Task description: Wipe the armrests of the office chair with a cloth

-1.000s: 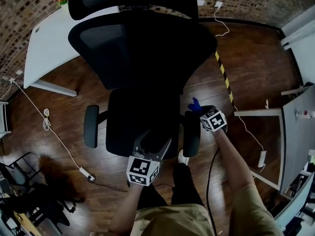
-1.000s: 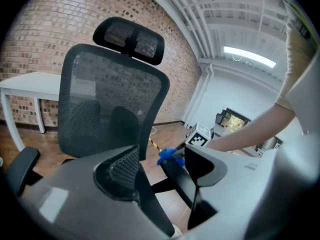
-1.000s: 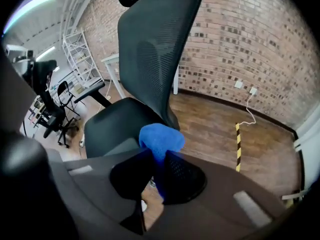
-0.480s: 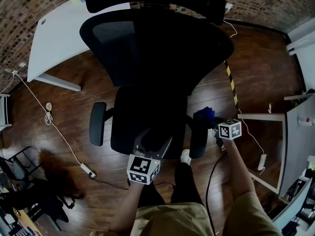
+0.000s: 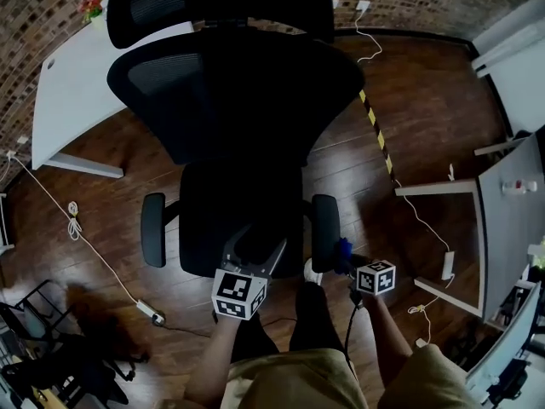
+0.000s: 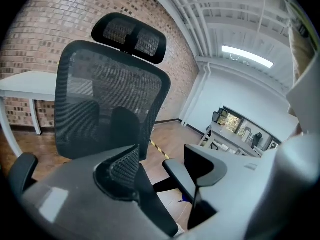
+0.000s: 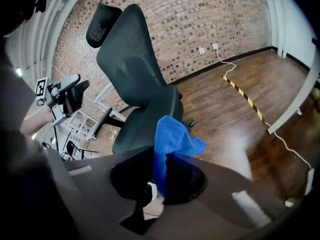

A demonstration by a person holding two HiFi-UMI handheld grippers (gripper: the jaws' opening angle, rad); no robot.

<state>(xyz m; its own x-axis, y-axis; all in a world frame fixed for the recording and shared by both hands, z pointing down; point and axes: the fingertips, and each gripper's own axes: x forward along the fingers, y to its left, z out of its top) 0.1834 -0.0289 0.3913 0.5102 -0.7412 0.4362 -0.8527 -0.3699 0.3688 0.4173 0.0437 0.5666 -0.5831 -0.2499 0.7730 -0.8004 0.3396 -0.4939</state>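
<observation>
Pinching a blue cloth between its pressed-in jaws, the right gripper holds it upright, one loose corner flopping to the right; in the head view the right gripper sits just outside the front end of the chair's right armrest, with the cloth just beside that armrest's outer edge; contact can't be made out; the left gripper is over the front edge of the seat of the office chair, with its jaws spread and pointing at the backrest; the left gripper view shows the left gripper with nothing between its jaws, only the mesh backrest and headrest beyond; the left armrest is bare, well apart from both grippers; the chair stands on a wooden floor; a white desk is at the floor's far-left edge by the brick wall; a yellow-black tape strip runs along the floor to the right of the chair.
</observation>
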